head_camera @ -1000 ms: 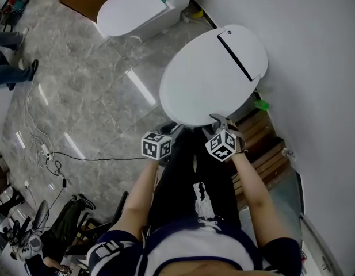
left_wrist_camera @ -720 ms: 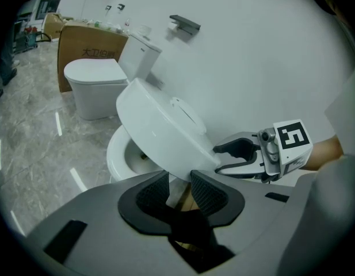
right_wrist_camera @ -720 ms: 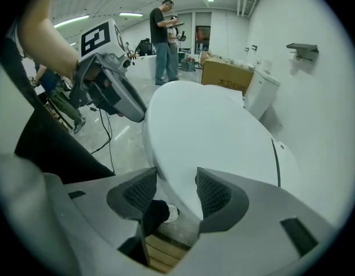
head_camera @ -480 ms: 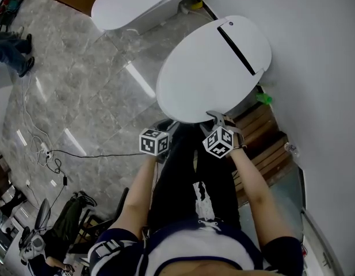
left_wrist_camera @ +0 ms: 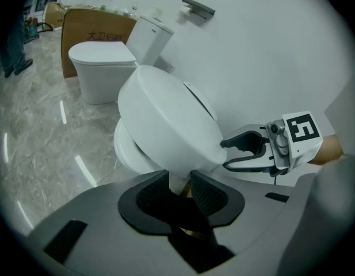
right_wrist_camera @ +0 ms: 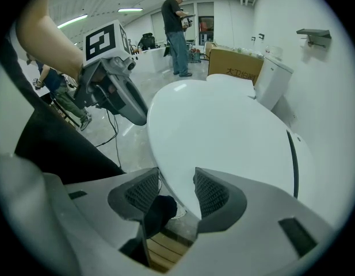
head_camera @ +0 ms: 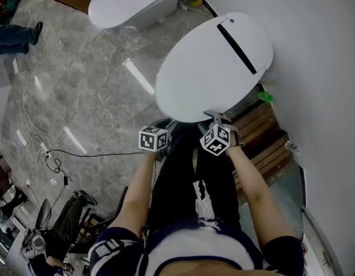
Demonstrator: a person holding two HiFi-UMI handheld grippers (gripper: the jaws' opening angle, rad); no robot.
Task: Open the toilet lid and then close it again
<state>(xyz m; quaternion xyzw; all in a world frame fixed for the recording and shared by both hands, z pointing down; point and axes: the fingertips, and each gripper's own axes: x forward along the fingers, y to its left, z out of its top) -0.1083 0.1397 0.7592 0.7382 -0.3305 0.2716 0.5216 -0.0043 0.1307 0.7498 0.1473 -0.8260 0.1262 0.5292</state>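
The left gripper (left_wrist_camera: 179, 190) is pinching the front rim of the toilet lid (head_camera: 207, 68), jaws partly closed. The lid is sinking with both grippers since a second ago. The right gripper (right_wrist_camera: 176, 190) is straddling the same rim, jaws just narrowing, not yet clamping. Only the left gripper view is showing the lid tilted above the bowl (left_wrist_camera: 126, 154).

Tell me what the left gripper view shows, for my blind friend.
The left gripper pinches the front rim of a white toilet lid, raised partway off the bowl. Beside it the right gripper, jaws just closing, straddles the same rim. A second toilet stands behind.
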